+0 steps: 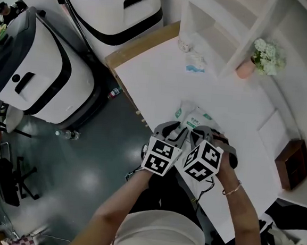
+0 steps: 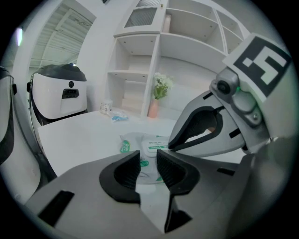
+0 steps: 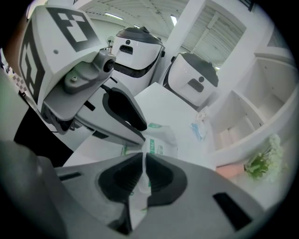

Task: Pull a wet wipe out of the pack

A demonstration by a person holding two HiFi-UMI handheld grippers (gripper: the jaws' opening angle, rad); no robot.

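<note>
From the head view, the wet wipe pack (image 1: 196,116) lies flat on the white bench (image 1: 157,77), near the person's edge. Both tools sit over its near end, the left tool (image 1: 175,131) and the right tool (image 1: 204,132) almost touching each other, their marker cubes side by side. A small blue-and-white packet (image 1: 194,64) and a pink flower pot (image 1: 246,68) stand well apart, by the shelf unit. In the left gripper view the jaws stand apart with a plain gap. The pack shows through that gap just beyond the pads, and I see nothing pressed between them. The right tool reaches in from the right, its tip over the pack's label. In the right gripper view the jaws are nearly together on a thin white sheet (image 3: 141,179) with a trace of green. Whether it is a wipe or the pack's sticker flap I cannot tell. My reading is that the pull is about to be made or has just begun. To do it well, the left tool should pin the pack's near end to the bench, or clamp its edge, before the right one draws. The pull should go up and away from the opening in one slow line with the pinch held firm, otherwise the light pack will probably lift with the sheet. With the tools this crowded, the right one should rise clear of the left rather than sweep across it.
</note>
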